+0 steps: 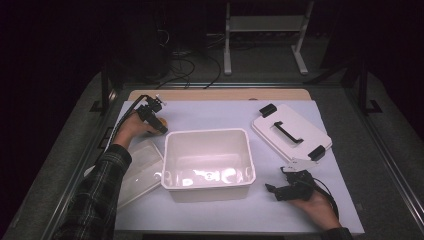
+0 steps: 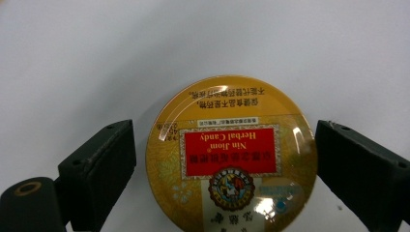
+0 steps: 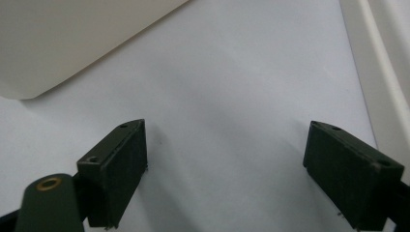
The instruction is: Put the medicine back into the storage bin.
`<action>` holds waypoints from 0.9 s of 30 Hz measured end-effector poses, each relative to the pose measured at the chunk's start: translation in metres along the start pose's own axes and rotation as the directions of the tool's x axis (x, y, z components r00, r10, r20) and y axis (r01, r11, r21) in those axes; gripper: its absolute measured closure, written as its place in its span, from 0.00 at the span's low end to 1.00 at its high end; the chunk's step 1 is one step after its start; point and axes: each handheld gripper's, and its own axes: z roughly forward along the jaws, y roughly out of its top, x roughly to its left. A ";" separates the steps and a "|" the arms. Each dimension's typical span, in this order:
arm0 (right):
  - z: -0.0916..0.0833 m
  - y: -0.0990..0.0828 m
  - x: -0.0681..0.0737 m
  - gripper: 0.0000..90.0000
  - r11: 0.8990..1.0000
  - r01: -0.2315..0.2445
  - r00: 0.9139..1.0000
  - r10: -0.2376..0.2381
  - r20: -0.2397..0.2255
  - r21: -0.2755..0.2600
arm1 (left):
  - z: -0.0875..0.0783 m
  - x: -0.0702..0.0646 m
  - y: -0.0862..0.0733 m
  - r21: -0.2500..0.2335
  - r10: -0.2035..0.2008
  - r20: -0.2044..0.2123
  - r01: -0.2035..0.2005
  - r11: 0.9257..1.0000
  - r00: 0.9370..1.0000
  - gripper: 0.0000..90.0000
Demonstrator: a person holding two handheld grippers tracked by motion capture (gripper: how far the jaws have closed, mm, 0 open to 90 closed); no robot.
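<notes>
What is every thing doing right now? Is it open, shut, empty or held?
White bin: lid off, empty, upright.
Bin lid: off, flat on the table, handle up.
Candy tin: shut, flat on the table, between the left tool's jaws, not yet squeezed.
Left tool: open around the tin.
Right tool: open, holding nothing.
Clear tray: lying beside the bin.

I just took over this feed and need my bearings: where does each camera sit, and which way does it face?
High view: above the person's side, looking forward and down on the table; both forearms and hands show.
Left gripper view: rides the left gripper, looking down at a candy tin between its jaws.
Right gripper view: rides the right gripper, facing bare table beside the white bin.
Shared: tin and bin also appear from high.
</notes>
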 end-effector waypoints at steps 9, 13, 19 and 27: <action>0.000 0.000 0.000 0.17 1.000 0.000 1.000 0.000 0.000 0.000 | 0.004 0.005 -0.002 0.007 -0.030 0.039 0.030 1.000 0.999 0.14; 0.000 0.000 0.000 0.17 1.000 0.000 1.000 0.000 0.000 0.000 | 0.004 0.006 -0.003 0.009 -0.033 0.057 0.032 0.999 0.998 0.17; 0.000 0.000 0.000 0.17 1.000 0.000 1.000 0.000 0.000 0.000 | 0.003 0.006 -0.002 0.007 -0.020 0.065 0.019 1.000 0.998 0.22; 0.000 0.000 0.000 0.17 1.000 0.000 1.000 0.000 -0.001 -0.001 | 0.002 0.007 -0.003 0.013 -0.020 0.066 0.019 1.000 0.998 0.22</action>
